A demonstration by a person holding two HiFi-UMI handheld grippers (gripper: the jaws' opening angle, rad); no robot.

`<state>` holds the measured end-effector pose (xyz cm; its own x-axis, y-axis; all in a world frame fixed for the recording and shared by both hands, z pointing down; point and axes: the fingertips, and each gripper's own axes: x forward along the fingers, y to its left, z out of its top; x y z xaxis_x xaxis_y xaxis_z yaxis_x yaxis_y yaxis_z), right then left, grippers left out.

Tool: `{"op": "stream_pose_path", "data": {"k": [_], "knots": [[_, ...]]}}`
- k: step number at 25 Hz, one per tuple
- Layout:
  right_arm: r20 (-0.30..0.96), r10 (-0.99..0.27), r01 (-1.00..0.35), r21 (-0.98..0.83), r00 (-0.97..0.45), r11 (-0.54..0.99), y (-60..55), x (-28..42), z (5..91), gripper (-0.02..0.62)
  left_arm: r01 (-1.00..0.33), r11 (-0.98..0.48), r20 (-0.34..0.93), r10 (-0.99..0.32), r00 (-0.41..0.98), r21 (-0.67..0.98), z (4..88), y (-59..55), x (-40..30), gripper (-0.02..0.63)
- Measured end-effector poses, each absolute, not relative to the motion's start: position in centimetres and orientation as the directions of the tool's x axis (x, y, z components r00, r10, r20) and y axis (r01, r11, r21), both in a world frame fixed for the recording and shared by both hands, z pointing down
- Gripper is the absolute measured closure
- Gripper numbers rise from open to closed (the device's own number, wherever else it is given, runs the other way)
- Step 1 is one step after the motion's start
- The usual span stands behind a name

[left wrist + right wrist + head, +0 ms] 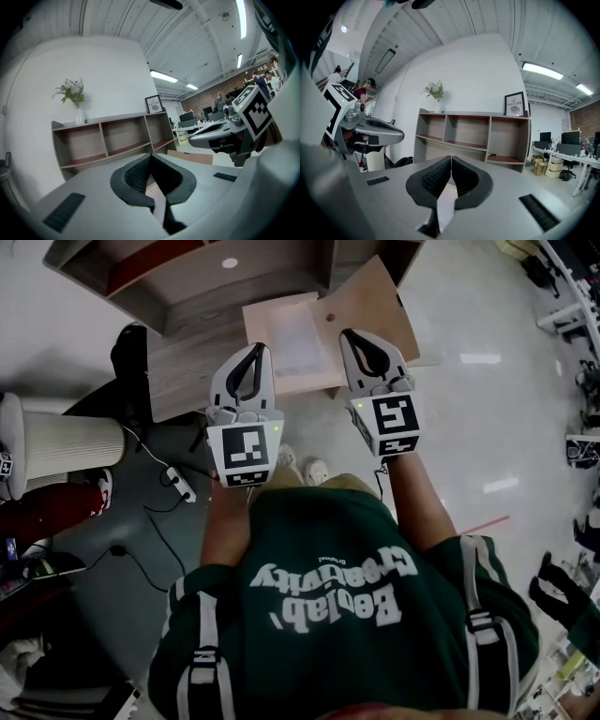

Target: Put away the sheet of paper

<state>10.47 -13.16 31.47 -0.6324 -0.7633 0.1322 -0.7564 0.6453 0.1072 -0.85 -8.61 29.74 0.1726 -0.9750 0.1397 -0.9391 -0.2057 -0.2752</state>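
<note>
Though outside shut jaws — paper sheet [296, 341] between left gripper [257, 349] and right gripper [356, 335].

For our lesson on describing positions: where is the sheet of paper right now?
In the head view, the sheet of paper lies inside the open wooden drawer, just ahead of and between the left gripper and the right gripper.

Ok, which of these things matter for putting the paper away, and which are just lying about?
For the job: sheet of paper, pale wooden box holding it, left gripper, right gripper.
Lying about: white ribbed cylinder, power strip, vase of flowers, framed picture.
</note>
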Motion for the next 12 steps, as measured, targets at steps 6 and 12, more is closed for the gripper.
{"op": "stream_pose_path", "data": {"k": [6,12], "knots": [[0.125,-0.763,-0.755,0.108,-0.635,0.646,-12.7,11.5,31.2,0.560,-0.939,-0.201,0.130,-0.977,0.170,-0.278,29.3,-7.9,0.2,0.588],[0.125,-0.763,-0.757,0.096,-0.634,0.646,-12.0,12.1,31.2,0.560,-0.938,-0.206,0.132,-0.976,0.175,-0.278,29.3,-7.3,0.9,0.588]]}}
